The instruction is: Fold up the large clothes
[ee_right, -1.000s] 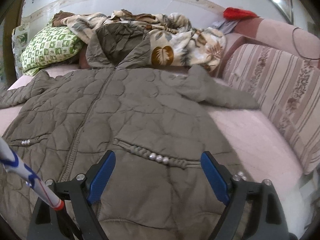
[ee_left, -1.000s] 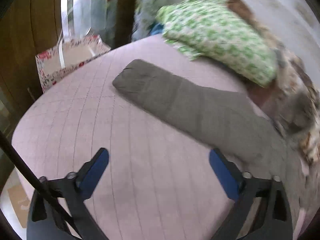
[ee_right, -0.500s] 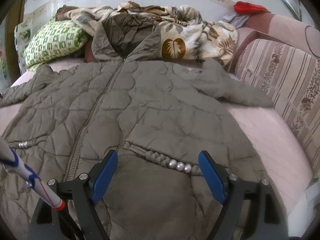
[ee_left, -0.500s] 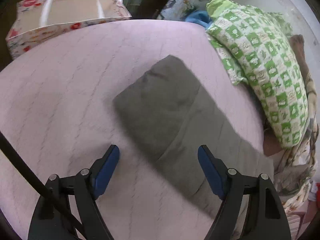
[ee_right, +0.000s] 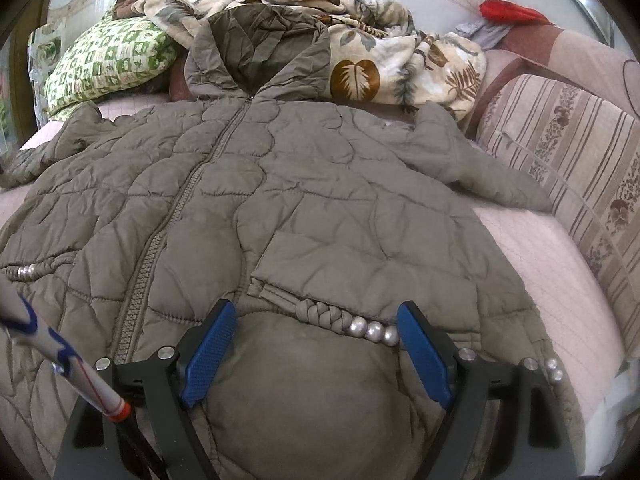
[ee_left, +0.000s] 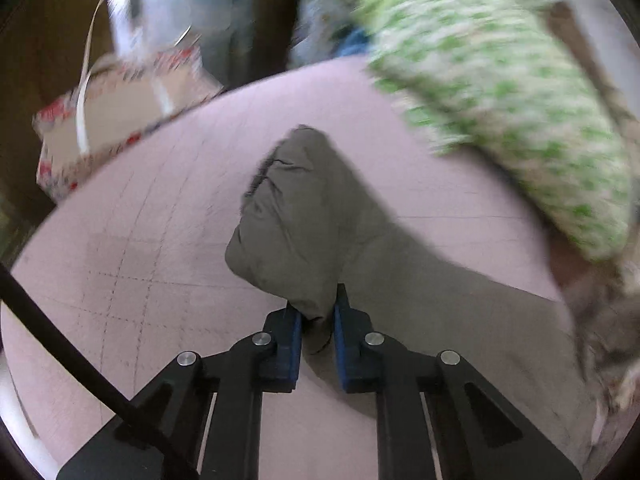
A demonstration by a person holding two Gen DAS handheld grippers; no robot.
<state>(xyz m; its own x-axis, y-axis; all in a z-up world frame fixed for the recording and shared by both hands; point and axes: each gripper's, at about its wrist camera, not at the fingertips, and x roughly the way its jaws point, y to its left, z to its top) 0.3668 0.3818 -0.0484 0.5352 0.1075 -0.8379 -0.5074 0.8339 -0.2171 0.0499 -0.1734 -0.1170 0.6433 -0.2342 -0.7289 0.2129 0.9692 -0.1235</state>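
An olive quilted jacket lies front up and spread out on a pink bed, hood toward the wall. In the left wrist view its sleeve is bunched and lifted near the cuff, and my left gripper is shut on the fabric between its blue pads. My right gripper stands open just over the lower front of the jacket, by the braided pocket trim with silver beads. Nothing is pinched between its fingers.
A green patterned pillow and a leaf-print blanket lie along the head of the bed. A striped cushion lines the right side. A floral bag stands beyond the bed's left edge.
My left gripper travelled to the sleeve end, closed on it and raised the fabric. My right gripper sank a little closer to the jacket's lower front and stayed open.
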